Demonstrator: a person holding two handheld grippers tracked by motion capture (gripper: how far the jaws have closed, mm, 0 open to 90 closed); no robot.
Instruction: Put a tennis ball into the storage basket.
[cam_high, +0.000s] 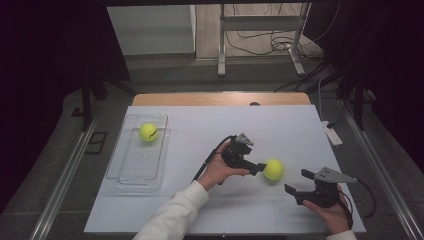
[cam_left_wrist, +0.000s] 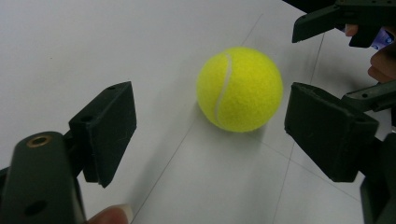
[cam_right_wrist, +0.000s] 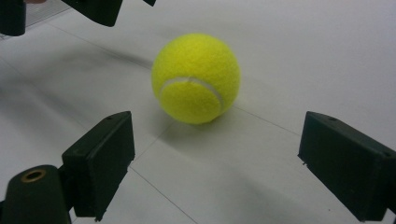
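A yellow tennis ball (cam_high: 273, 169) lies on the white table top (cam_high: 215, 125), right of centre. My left gripper (cam_high: 259, 167) reaches in from the ball's left, its jaws open. In the left gripper view the ball (cam_left_wrist: 239, 88) sits just beyond the jaw tips of the left gripper (cam_left_wrist: 210, 130), close to the right-hand jaw and touched by neither pad. My right gripper (cam_high: 298, 182) rests near the front right, open, aimed at the ball. In the right gripper view the ball (cam_right_wrist: 196, 77) lies ahead of the wide jaws of the right gripper (cam_right_wrist: 219, 154).
A clear plastic tray (cam_high: 127, 172) stands at the table's left with a second tennis ball (cam_high: 148, 132) in its far end. A white power strip (cam_high: 331, 132) lies off the right edge. A metal stand (cam_high: 221, 45) rises beyond the table.
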